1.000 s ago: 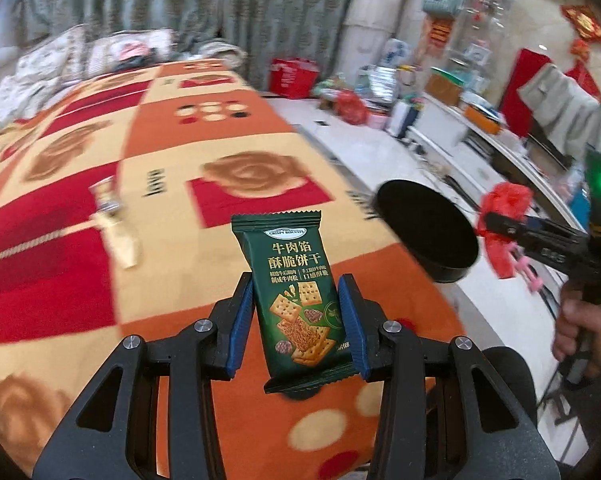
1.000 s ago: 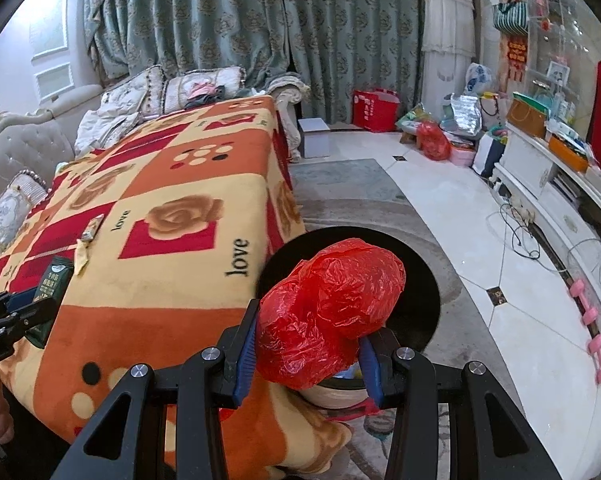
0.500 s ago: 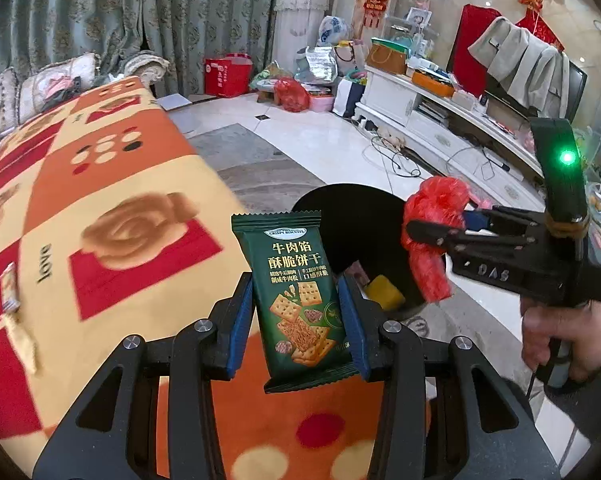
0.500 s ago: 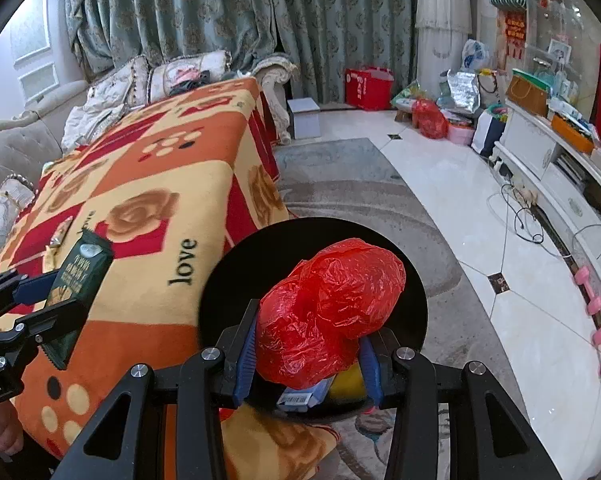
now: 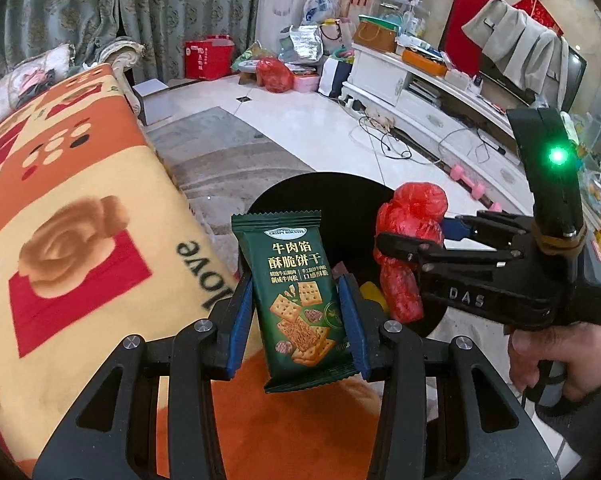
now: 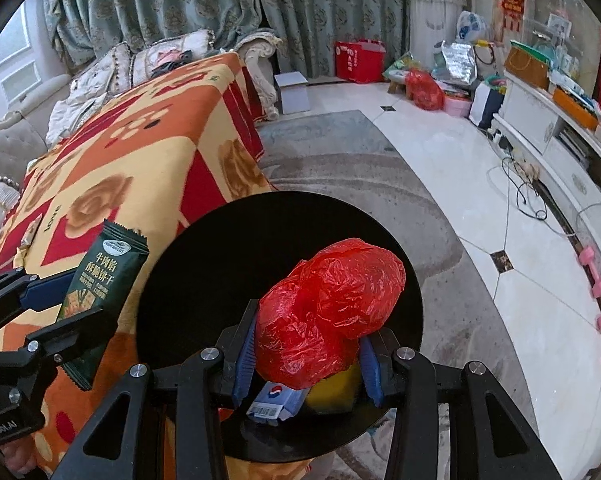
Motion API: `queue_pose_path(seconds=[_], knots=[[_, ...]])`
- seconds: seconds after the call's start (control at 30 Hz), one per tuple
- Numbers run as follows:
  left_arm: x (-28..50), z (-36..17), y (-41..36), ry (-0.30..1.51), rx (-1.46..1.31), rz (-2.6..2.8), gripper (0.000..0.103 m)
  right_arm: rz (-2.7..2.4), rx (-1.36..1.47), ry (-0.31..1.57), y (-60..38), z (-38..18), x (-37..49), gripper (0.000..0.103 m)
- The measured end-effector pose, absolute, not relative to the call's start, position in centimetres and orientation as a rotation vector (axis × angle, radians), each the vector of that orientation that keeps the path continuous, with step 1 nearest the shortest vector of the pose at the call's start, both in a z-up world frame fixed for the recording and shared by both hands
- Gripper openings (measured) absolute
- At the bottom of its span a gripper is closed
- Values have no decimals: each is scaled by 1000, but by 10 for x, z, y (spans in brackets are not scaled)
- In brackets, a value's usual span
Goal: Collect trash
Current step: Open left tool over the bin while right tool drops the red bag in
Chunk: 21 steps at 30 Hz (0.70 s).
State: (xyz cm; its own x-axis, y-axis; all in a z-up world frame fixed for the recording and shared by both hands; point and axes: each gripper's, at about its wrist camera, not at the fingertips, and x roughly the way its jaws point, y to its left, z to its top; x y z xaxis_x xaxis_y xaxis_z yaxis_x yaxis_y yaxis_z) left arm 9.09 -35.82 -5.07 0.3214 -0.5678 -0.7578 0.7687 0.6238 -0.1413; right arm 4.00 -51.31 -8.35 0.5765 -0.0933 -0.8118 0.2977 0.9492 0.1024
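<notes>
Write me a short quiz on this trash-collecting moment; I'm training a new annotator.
1. What does the left gripper hold?
2. True or false: the crumpled red plastic bag between the right gripper's opening jaws hangs over the round black bin.
3. Which already lies in the bin: A) a pink dumbbell, B) a blue-and-white wrapper and a yellow item, C) a cushion?

Key: 1. A green biscuit packet, over the orange patterned blanket's edge. 2. True. 3. B.
</notes>
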Motion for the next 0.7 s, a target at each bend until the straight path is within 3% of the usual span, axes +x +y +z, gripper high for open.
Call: queue_pose_path(seconds=[0.07, 0.2, 0.37, 0.5, 0.7], knots=[[93, -52, -361, 880, 252, -888, 44, -242, 241, 940, -518, -87, 41, 45], [93, -51, -359, 865, 237, -879, 62, -250, 268, 939, -527, -89, 41, 46], [99, -47, -342, 862, 203, -831, 62, -256, 275, 923, -529, -86, 40, 47], [101, -42, -322, 864, 180, -789, 62, -257, 265, 915, -525, -83, 39, 61], [91, -29, -281, 815, 174, -730, 62, -249, 259, 889, -511, -67, 38, 62]])
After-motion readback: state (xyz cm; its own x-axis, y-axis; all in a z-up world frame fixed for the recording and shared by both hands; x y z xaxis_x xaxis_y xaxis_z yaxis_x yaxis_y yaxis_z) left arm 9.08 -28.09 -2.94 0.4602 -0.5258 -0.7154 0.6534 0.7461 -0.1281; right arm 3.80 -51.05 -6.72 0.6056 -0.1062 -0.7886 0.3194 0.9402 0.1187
